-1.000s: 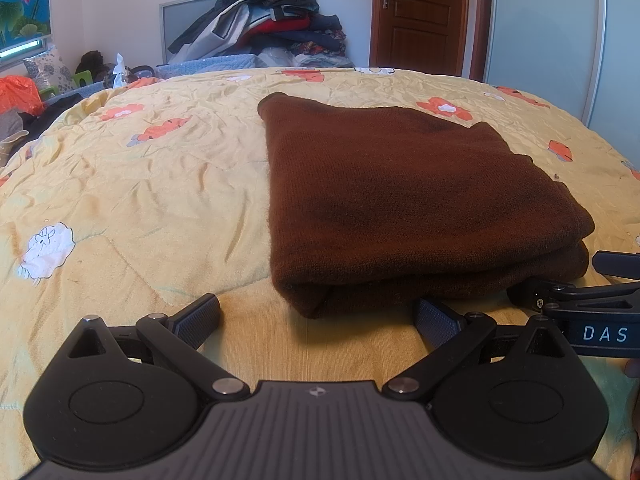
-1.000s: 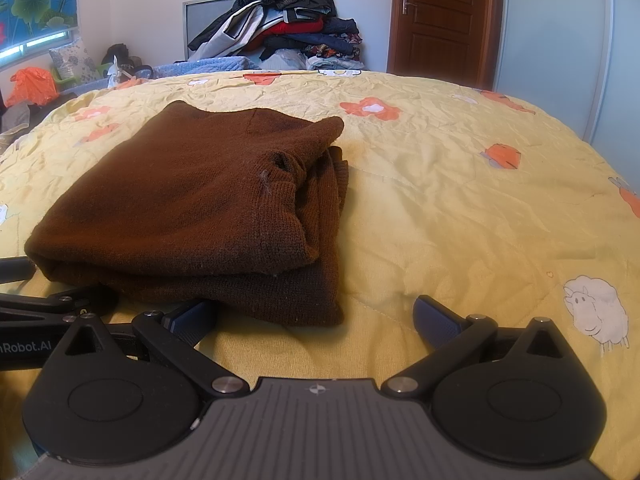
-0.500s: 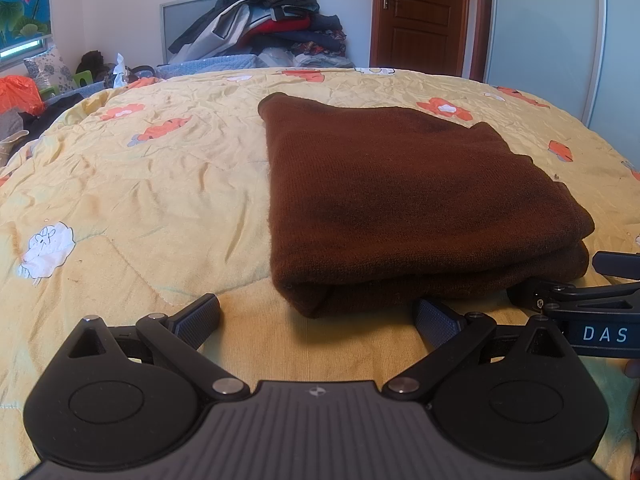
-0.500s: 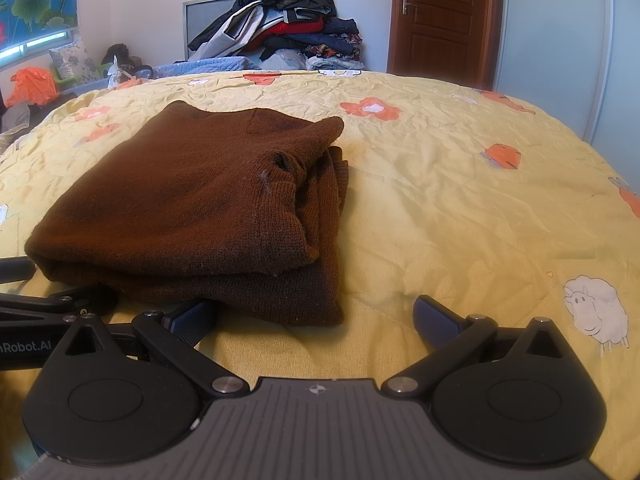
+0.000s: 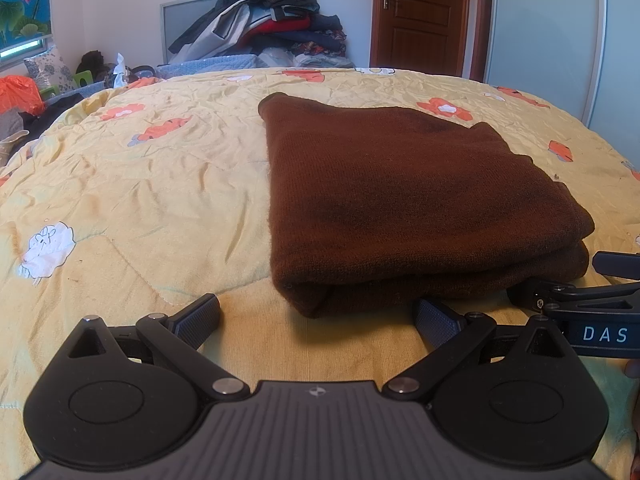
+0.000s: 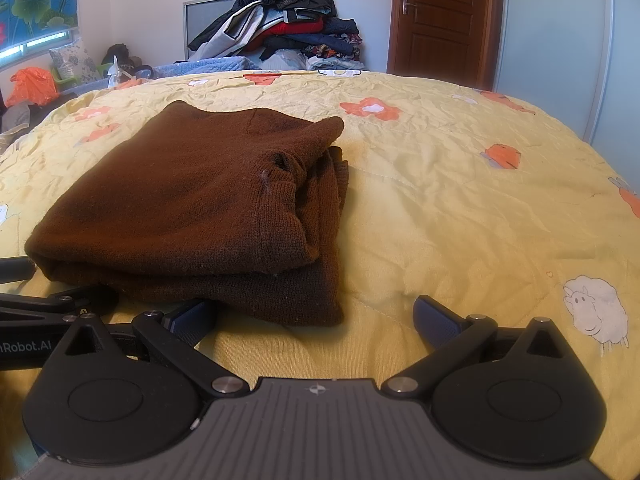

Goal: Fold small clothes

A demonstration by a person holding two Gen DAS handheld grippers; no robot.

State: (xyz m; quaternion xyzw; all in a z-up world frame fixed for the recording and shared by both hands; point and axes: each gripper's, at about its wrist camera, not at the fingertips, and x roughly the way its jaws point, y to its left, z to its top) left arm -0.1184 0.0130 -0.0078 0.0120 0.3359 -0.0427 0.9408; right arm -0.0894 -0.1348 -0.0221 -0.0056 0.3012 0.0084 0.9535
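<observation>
A brown sweater [image 5: 420,208] lay folded into a thick rectangle on the yellow quilt [image 5: 140,184] of the bed, its doubled near edge facing both cameras. In the left wrist view it sat at about one o'clock from the left gripper [image 5: 318,314]; in the right wrist view it sat at about eleven o'clock from the right gripper [image 6: 314,316]. So the two tools flanked the near edge of the bundle, one toward each corner, which would suit a two-handed lift or one more fold.

Both sets of jaws stood wide open and held nothing. The left gripper's right finger [image 5: 436,320] was just beside the sweater's front edge, and the right gripper's left finger [image 6: 190,318] lay close against the bottom layer; whether either actually touched the knit could not be told. The other tool's arm showed at the edge of each view, low and near the fabric.

The layers looked neat on the left side but staggered on the right, where a ribbed cuff or hem [image 6: 280,200] stuck out. Judging by that, the fold seemed largely done, perhaps needing a tidy.

A heap of clothes [image 6: 280,20] sat well beyond the bed at twelve o'clock, near a wooden door [image 6: 444,16].
</observation>
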